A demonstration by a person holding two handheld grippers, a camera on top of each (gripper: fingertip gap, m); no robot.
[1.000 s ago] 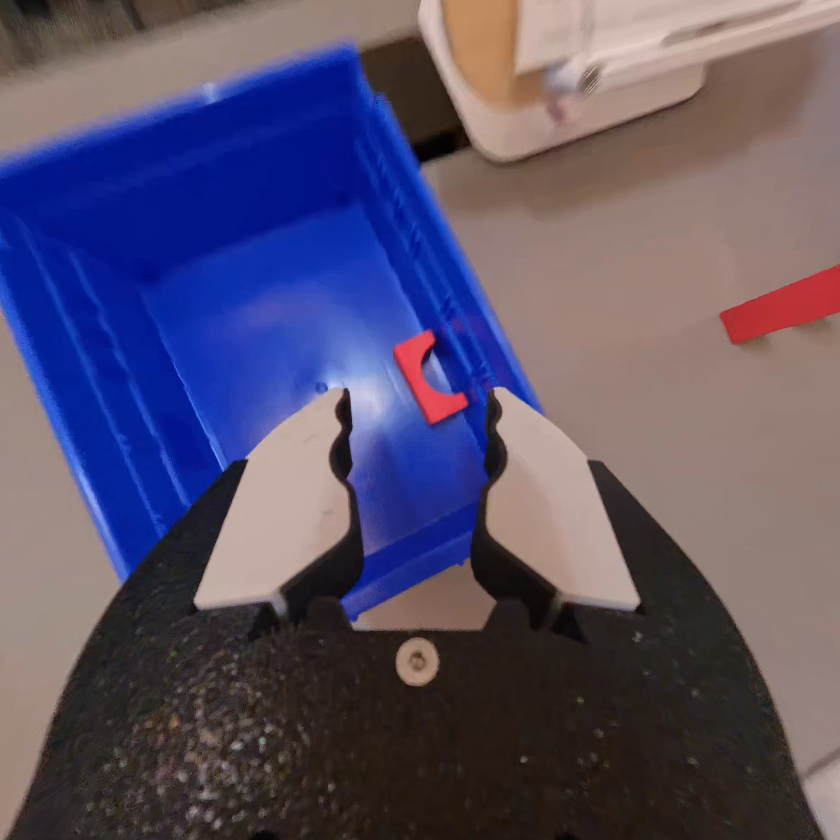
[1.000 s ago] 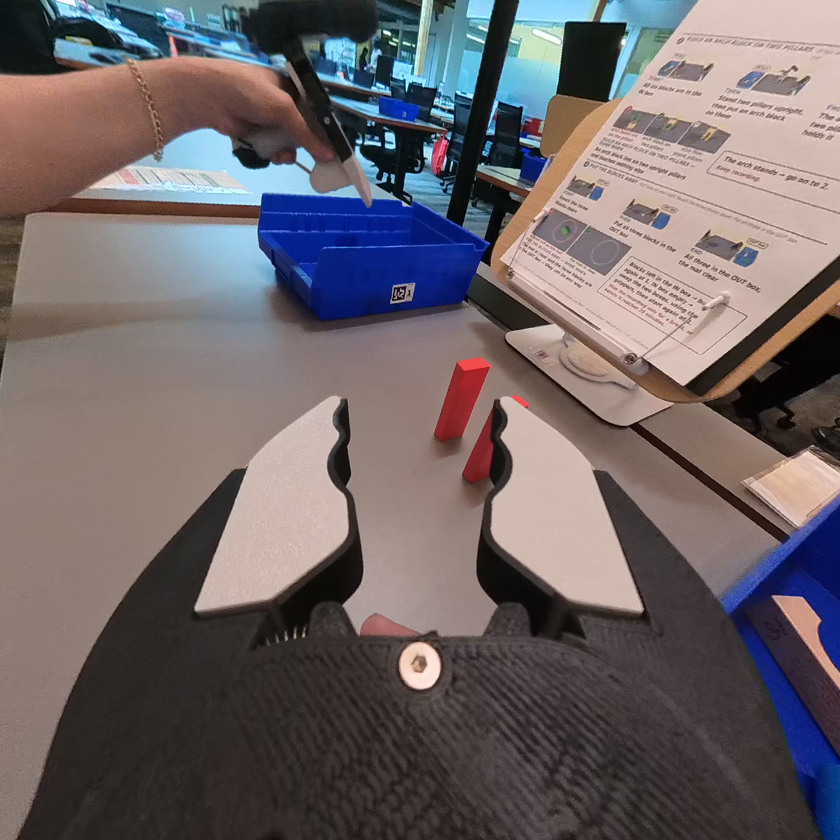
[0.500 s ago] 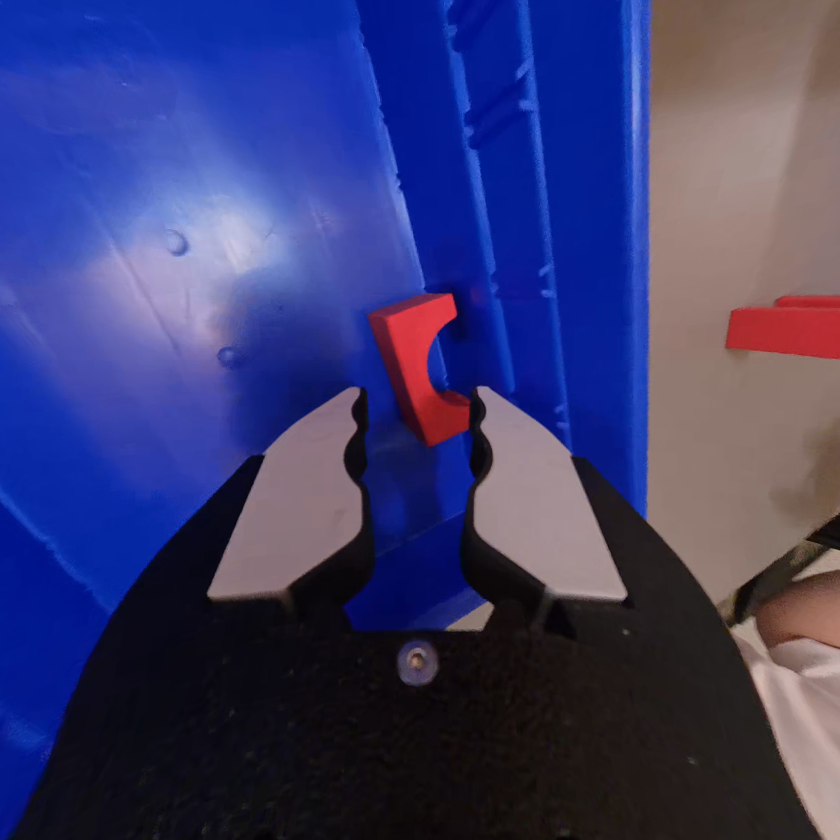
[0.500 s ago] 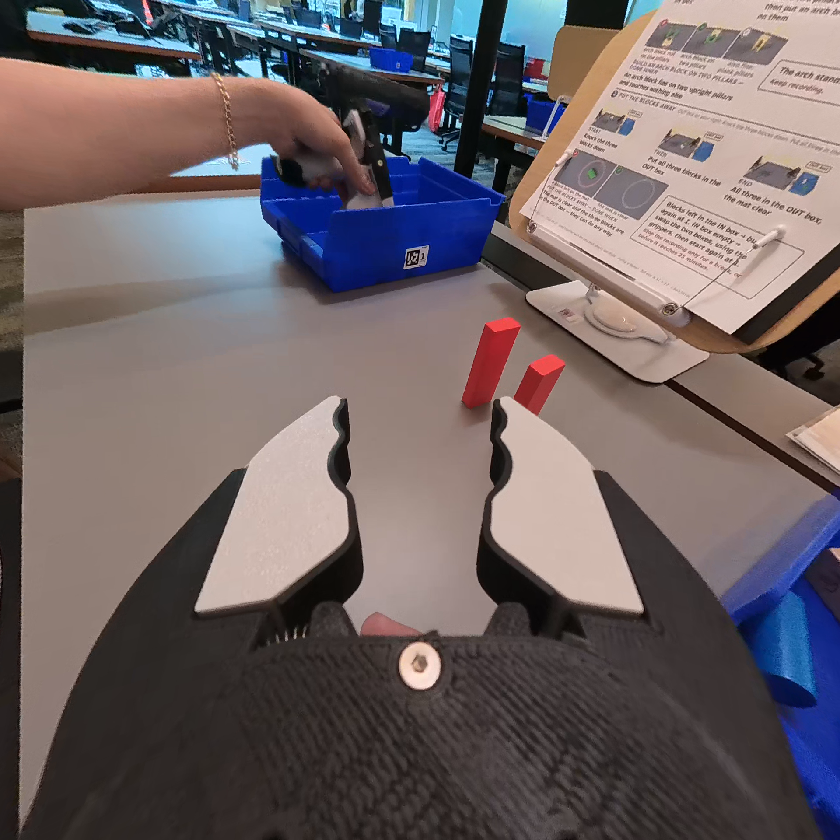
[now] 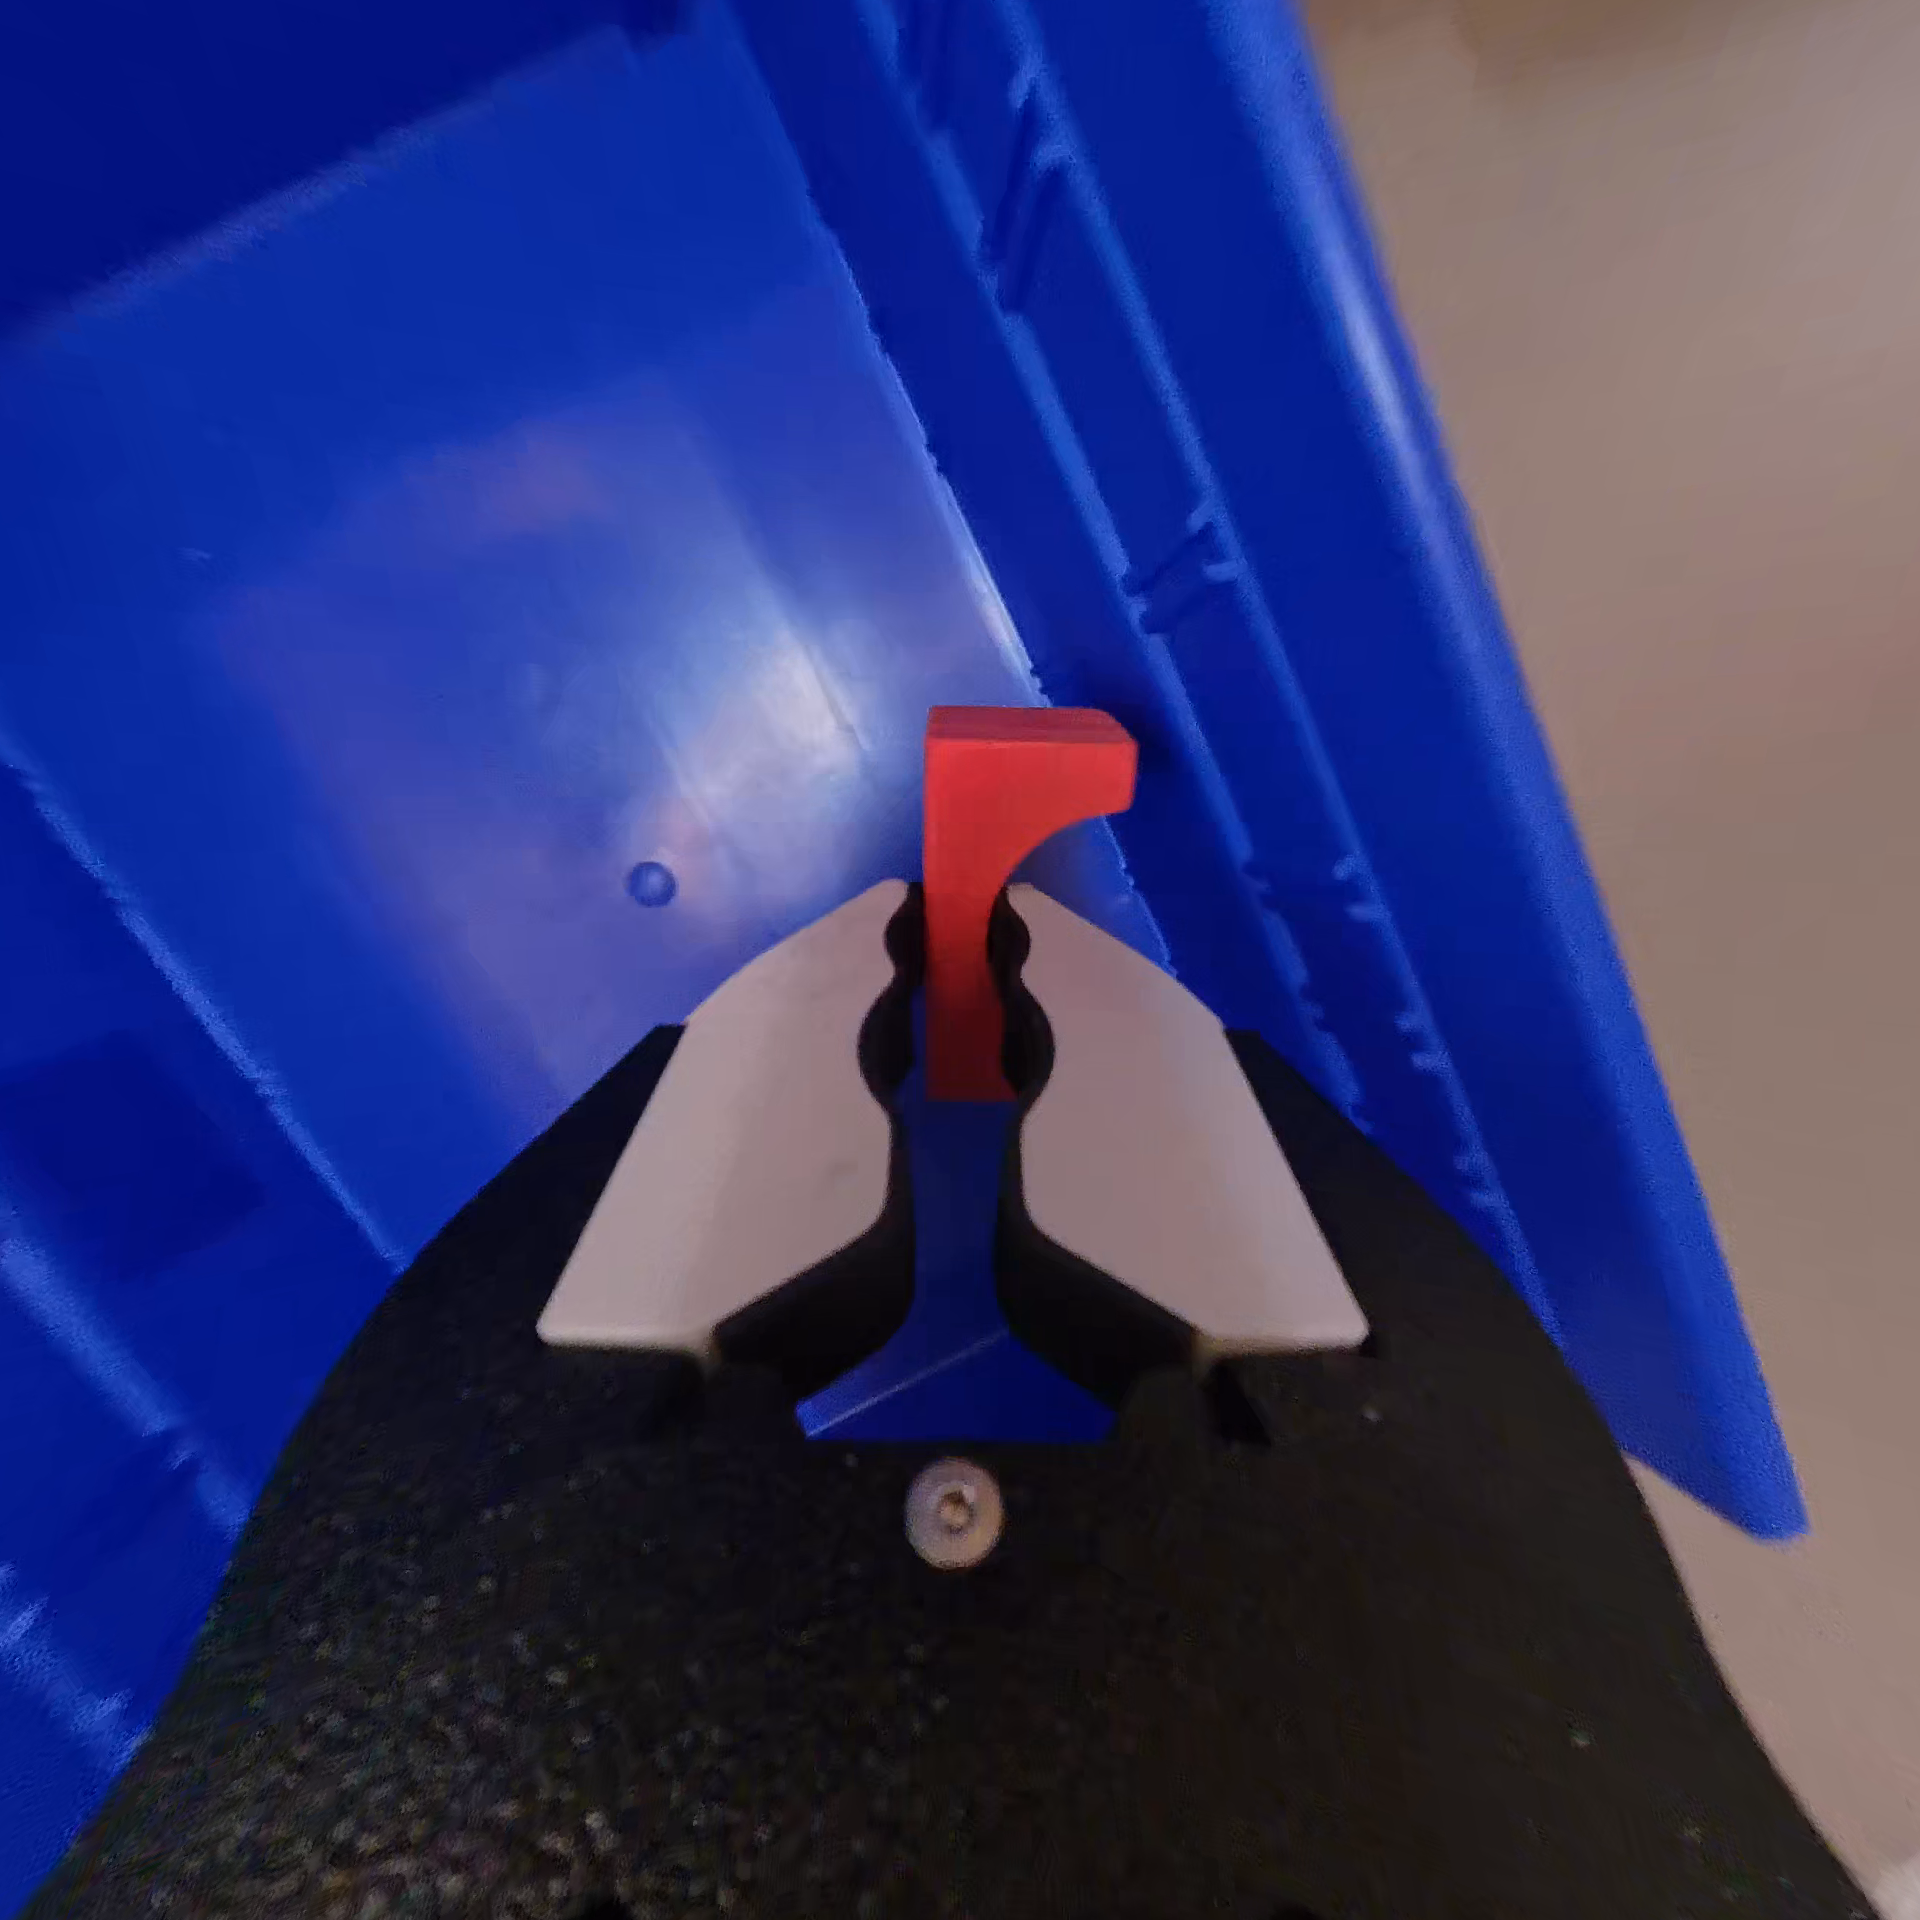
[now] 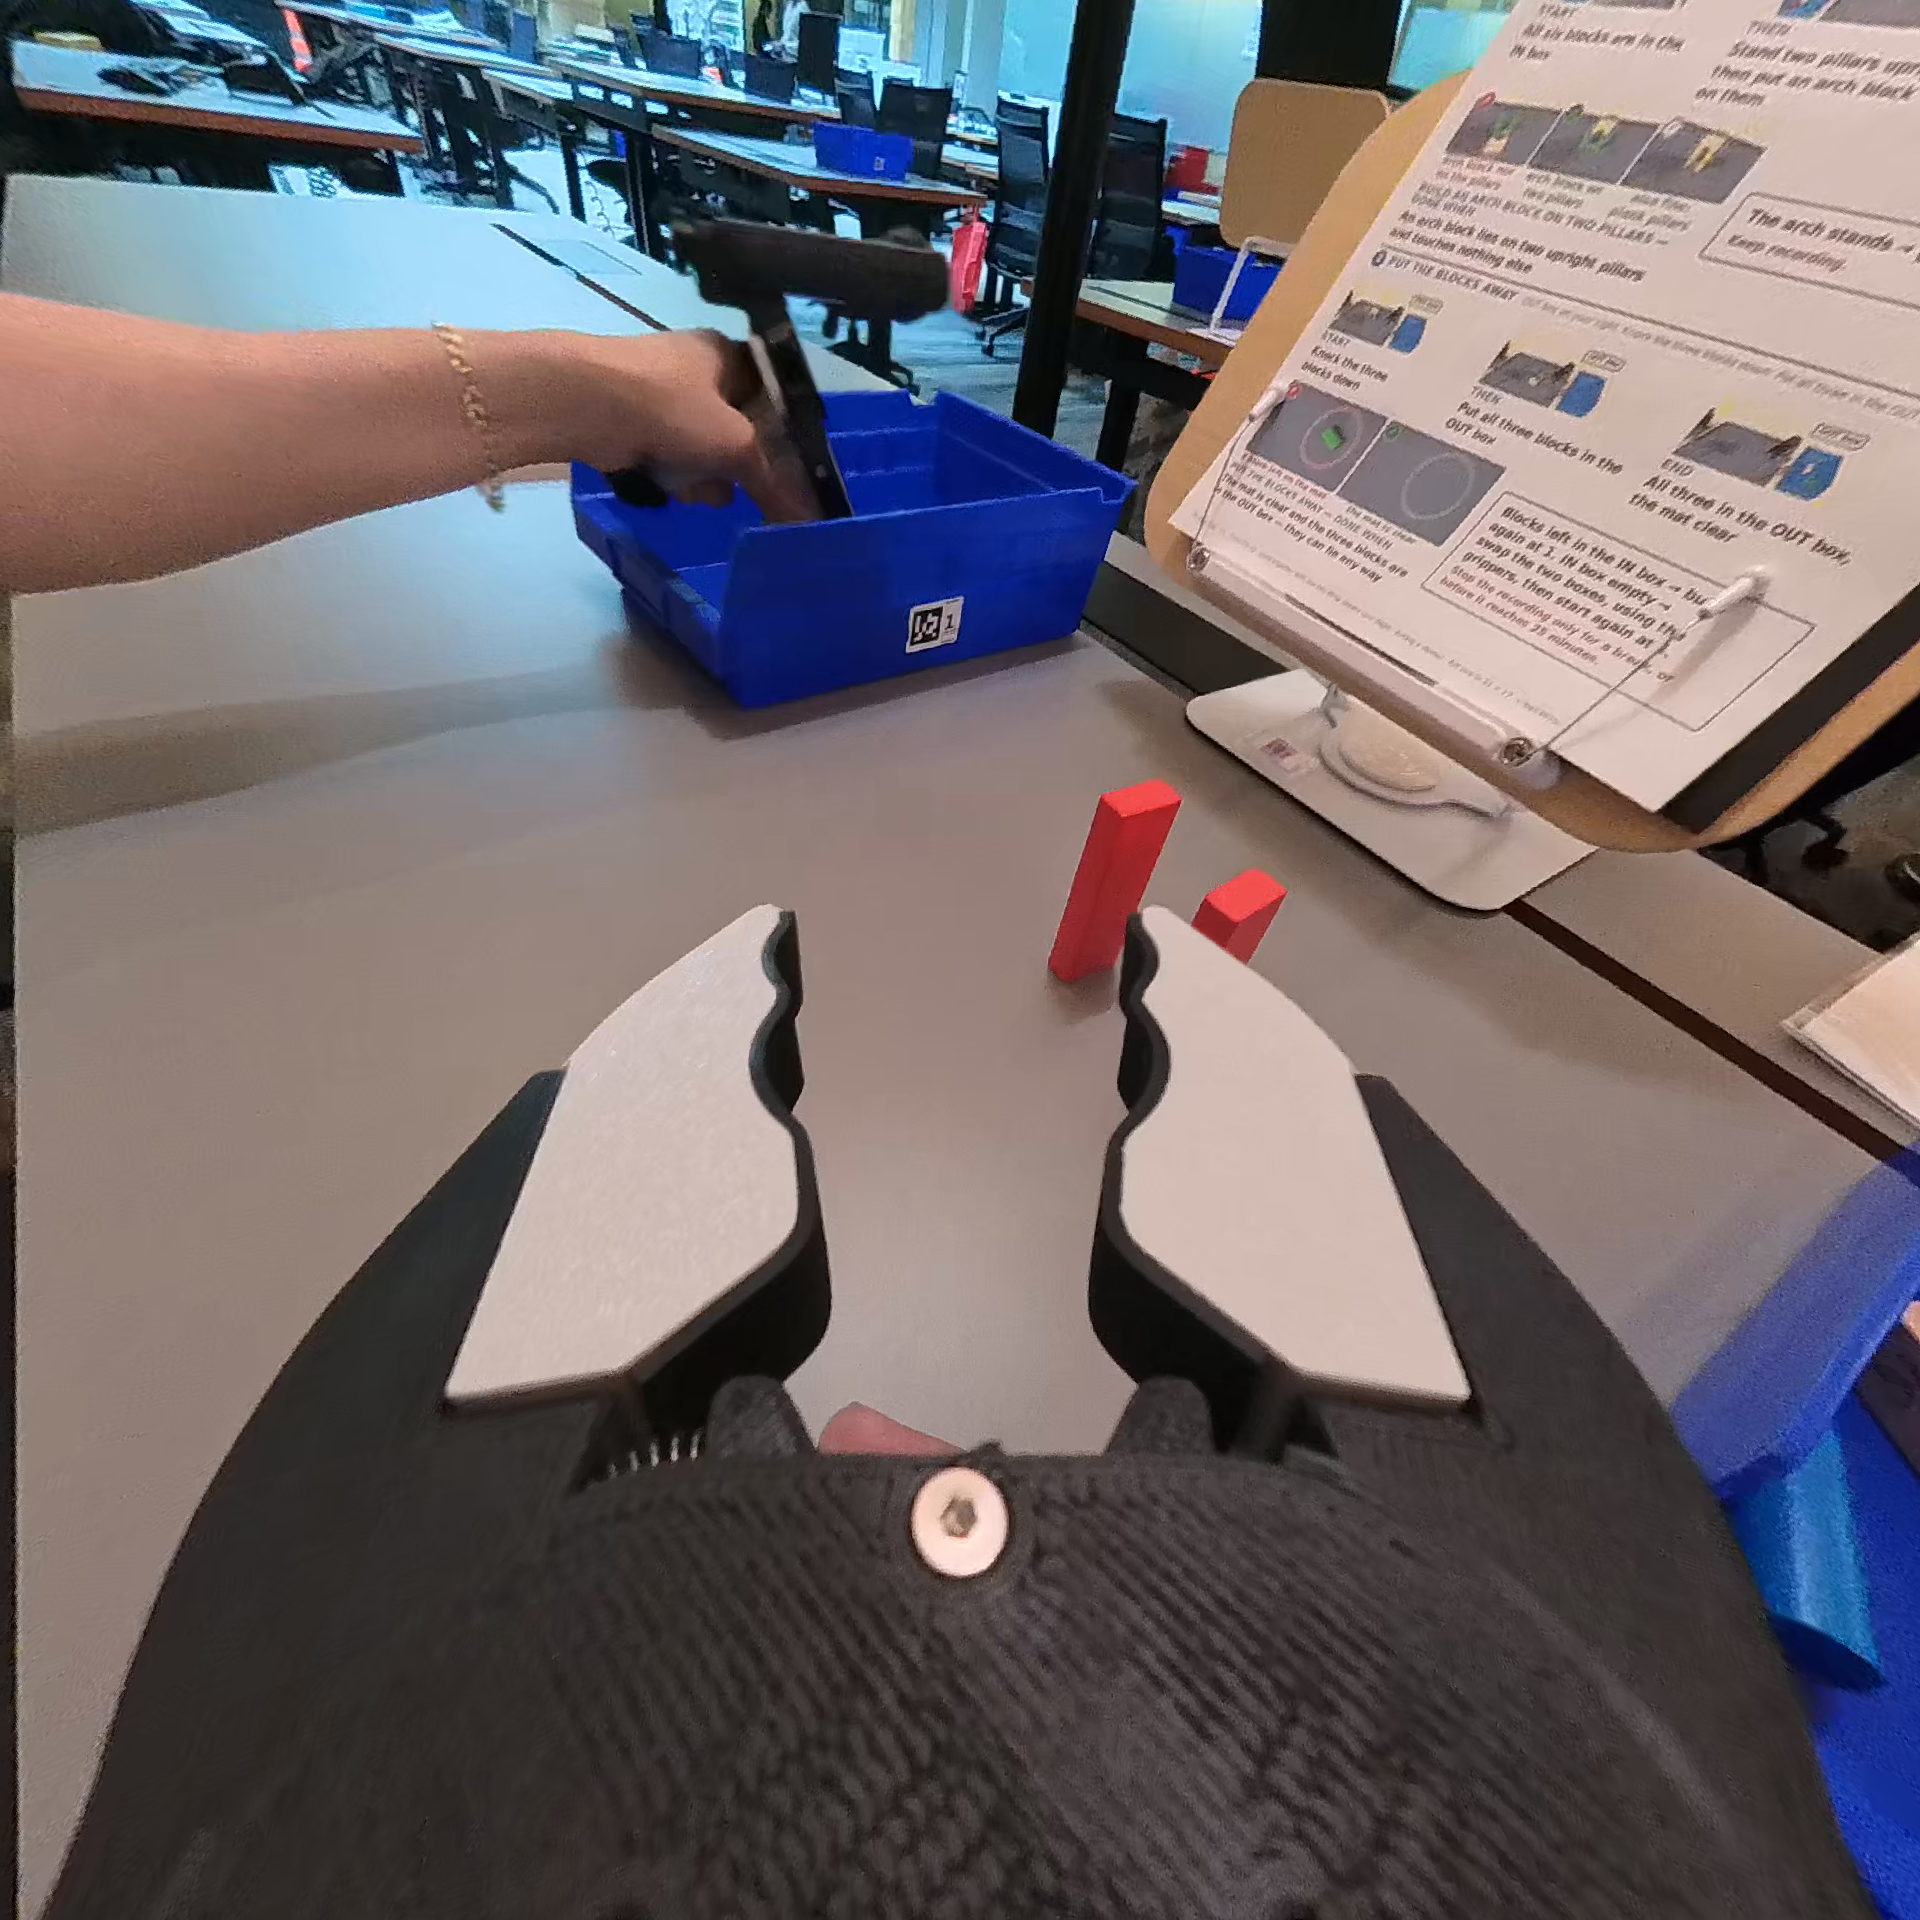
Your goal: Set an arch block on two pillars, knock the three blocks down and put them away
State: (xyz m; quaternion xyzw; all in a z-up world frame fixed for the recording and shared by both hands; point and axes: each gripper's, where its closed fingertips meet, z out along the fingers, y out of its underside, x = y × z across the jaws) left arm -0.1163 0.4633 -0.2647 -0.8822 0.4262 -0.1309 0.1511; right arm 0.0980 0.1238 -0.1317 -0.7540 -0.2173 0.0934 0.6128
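My left gripper (image 5: 961,904) is shut on a red arch block (image 5: 987,862) inside a blue bin (image 5: 416,520), close to the bin's right wall. The block's upper end sticks out past the fingertips. In the right wrist view the same bin (image 6: 935,561) sits far across the grey table, with a hand holding the left gripper (image 6: 800,457) down in it. My right gripper (image 6: 956,935) is open and empty above the table. Two red pillar blocks stand just ahead of it: a tall one (image 6: 1112,883) and one (image 6: 1242,909) partly hidden behind my right finger (image 6: 1268,1174).
A tilted stand holding a printed instruction sheet (image 6: 1621,416) sits on a white base (image 6: 1392,779) at the right. Another blue bin (image 6: 1808,1403) is at the lower right edge. The grey table (image 6: 416,883) stretches left. Desks and chairs fill the background. The gap from one gripper's tips to the other's is roughly 45 cm.
My left gripper went down into the blue bin and closed on the red arch block, which now stands on edge between the fingers. My right gripper stayed open and shifted only slightly.
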